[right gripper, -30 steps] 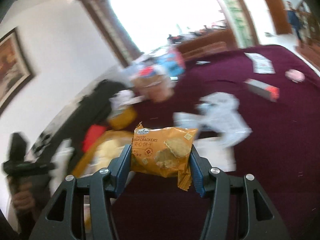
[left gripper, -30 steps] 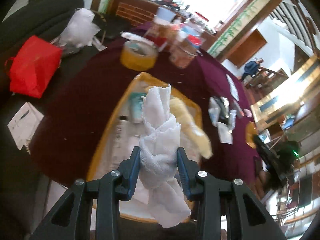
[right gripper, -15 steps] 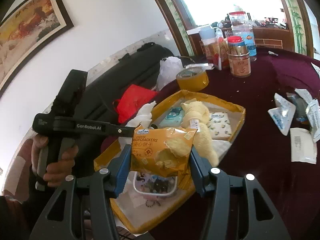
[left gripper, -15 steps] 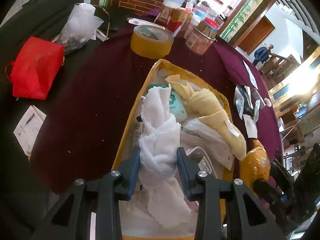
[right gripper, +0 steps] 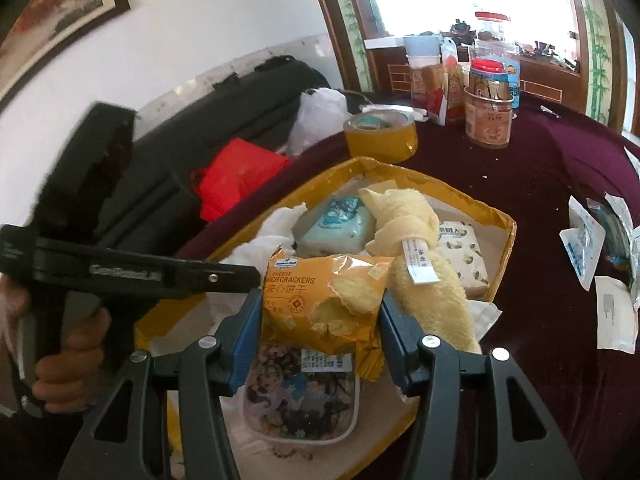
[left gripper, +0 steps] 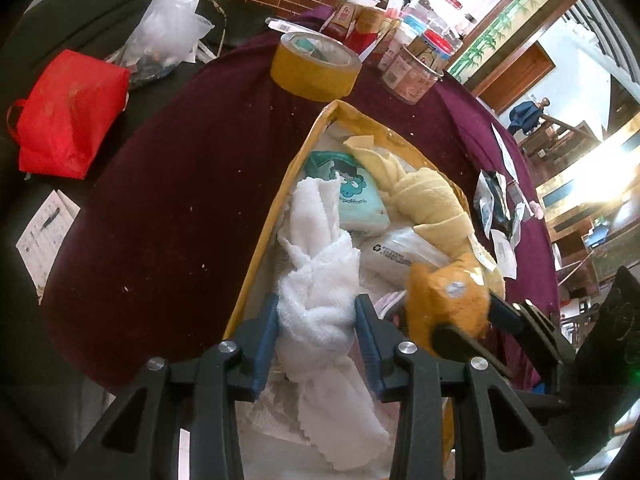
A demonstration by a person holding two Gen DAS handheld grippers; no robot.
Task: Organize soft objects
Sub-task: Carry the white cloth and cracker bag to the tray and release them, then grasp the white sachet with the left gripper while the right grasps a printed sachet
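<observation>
Maroon cloth covers the table (left gripper: 168, 208), on which a shallow yellow cardboard tray (right gripper: 472, 204) is set. A knotted white terry towel (left gripper: 316, 292) is clamped between the fingers of the left claw (left gripper: 317, 338), held over the tray's near left side. An orange cheese-cracker packet (right gripper: 320, 300) is pinched in the right claw (right gripper: 316, 340), above a rolled yellow towel (right gripper: 416, 264) lying in the tray.

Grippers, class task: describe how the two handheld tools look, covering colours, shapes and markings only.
The left gripper and the right gripper look alike: matte black angular frames with triangular cut-outs, silver round bolts, blue ribbed pads. Seen from the right wrist view, the left tool has a black pistol-style handle, blurred white lettering and a bare hand.
</observation>
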